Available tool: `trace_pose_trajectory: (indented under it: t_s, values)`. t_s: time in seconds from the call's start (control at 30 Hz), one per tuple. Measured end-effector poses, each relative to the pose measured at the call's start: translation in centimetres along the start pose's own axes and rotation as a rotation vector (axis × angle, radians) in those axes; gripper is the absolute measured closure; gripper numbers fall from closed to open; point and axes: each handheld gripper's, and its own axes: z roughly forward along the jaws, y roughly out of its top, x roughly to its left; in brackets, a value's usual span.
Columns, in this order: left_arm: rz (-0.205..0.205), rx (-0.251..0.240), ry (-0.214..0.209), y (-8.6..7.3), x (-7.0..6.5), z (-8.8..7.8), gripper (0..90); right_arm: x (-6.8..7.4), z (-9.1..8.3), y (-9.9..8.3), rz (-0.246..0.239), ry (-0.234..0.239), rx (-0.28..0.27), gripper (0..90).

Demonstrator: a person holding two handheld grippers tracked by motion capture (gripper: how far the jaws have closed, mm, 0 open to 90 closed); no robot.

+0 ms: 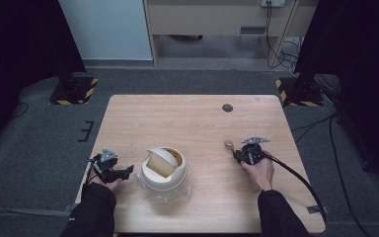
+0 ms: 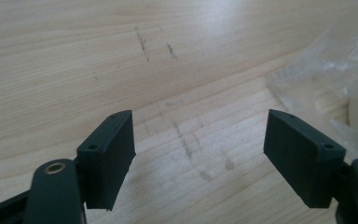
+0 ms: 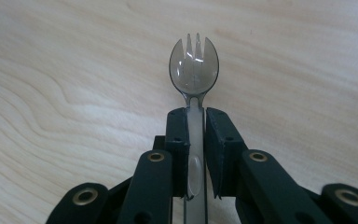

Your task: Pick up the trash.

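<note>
A clear plastic spork (image 3: pixel 194 70) sticks out ahead of my right gripper (image 3: pixel 196 114), whose two black jaws are shut on its handle. From above, the spork's head (image 1: pixel 228 144) lies just left of the right gripper (image 1: pixel 238 154) on the right half of the wooden table (image 1: pixel 202 118). A white bowl (image 1: pixel 164 169) with a tilted lid sits on crinkled clear wrap at the table's front centre. My left gripper (image 1: pixel 128 170) rests to the bowl's left. Its jaws stand apart over bare wood (image 2: pixel 200 135) with nothing between them.
Clear plastic wrap (image 2: pixel 326 79) lies at the right of the left gripper view. A dark round grommet (image 1: pixel 227 107) sits near the table's far edge. Grey carpet surrounds the table, with black stands at both far corners and cables on the right.
</note>
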Motion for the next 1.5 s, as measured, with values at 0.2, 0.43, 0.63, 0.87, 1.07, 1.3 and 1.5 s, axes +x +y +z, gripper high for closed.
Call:
trace_pose_trajectory:
  t_s: [0.2, 0.43, 0.63, 0.87, 1.07, 1.3, 1.5]
  values:
    - [-0.016, -0.080, -0.004, 0.7, -0.1, -0.9, 25.6, -0.2, -2.1, 1.1, 0.028, 0.054, -0.126, 79.9]
    - [-0.029, -0.204, -0.005, 1.7, -0.5, -2.3, 27.0, -0.4, -4.8, 2.1, 0.033, 0.089, -0.232, 79.9]
    - [-0.032, -0.316, -0.016, 2.7, -1.1, -3.8, 27.2, -0.9, -6.9, 2.7, 0.050, 0.100, -0.310, 79.9]
    - [-0.044, -0.421, -0.015, 3.6, -1.1, -5.6, 28.6, -0.9, -9.1, 3.7, 0.045, 0.120, -0.396, 79.9]
    - [-0.054, -0.511, -0.040, 4.8, -1.6, -7.3, 28.9, -0.4, -10.6, 4.6, 0.038, 0.148, -0.457, 79.9]
    - [-0.070, -0.602, -0.085, 6.5, -2.2, -9.5, 29.5, 0.3, -12.5, 5.6, 0.025, 0.192, -0.526, 79.9]
    - [-0.057, -0.665, -0.137, 7.9, -3.5, -11.7, 29.5, 1.5, -14.2, 6.6, -0.008, 0.239, -0.587, 79.9]
